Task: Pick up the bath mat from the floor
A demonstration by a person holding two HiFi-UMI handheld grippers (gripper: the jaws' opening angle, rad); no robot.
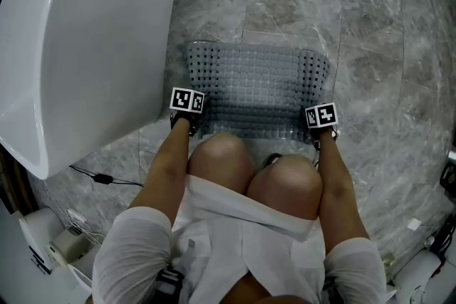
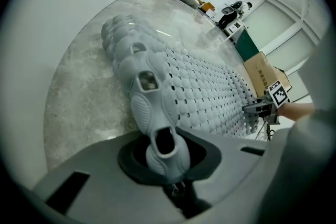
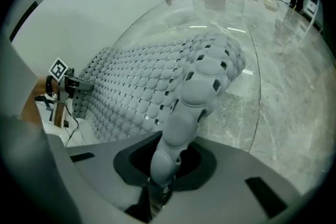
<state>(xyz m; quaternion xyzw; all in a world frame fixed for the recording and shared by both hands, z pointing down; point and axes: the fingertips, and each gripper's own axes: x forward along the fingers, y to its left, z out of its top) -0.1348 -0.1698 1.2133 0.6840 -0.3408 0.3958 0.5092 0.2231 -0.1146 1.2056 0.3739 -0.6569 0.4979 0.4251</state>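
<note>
A grey rubber bath mat [image 1: 256, 90] with rows of bumps and holes lies on the marble floor beside the white tub. My left gripper [image 1: 191, 122] is shut on the mat's near left corner. In the left gripper view the mat's edge [image 2: 160, 128] is pinched between the jaws and stretches away to the right. My right gripper [image 1: 322, 133] is shut on the near right corner; in the right gripper view the folded edge [image 3: 181, 131] runs out from the jaws. Each gripper shows in the other's view, the right gripper [image 2: 257, 108] and the left gripper [image 3: 79, 86].
A white bathtub [image 1: 78, 39] fills the left side, close to the mat's left edge. A black cable with a small box [image 1: 103, 179] lies on the floor at the near left. The person's knees [image 1: 253, 171] are just behind the mat. Grey marble floor [image 1: 385, 67] spreads to the right.
</note>
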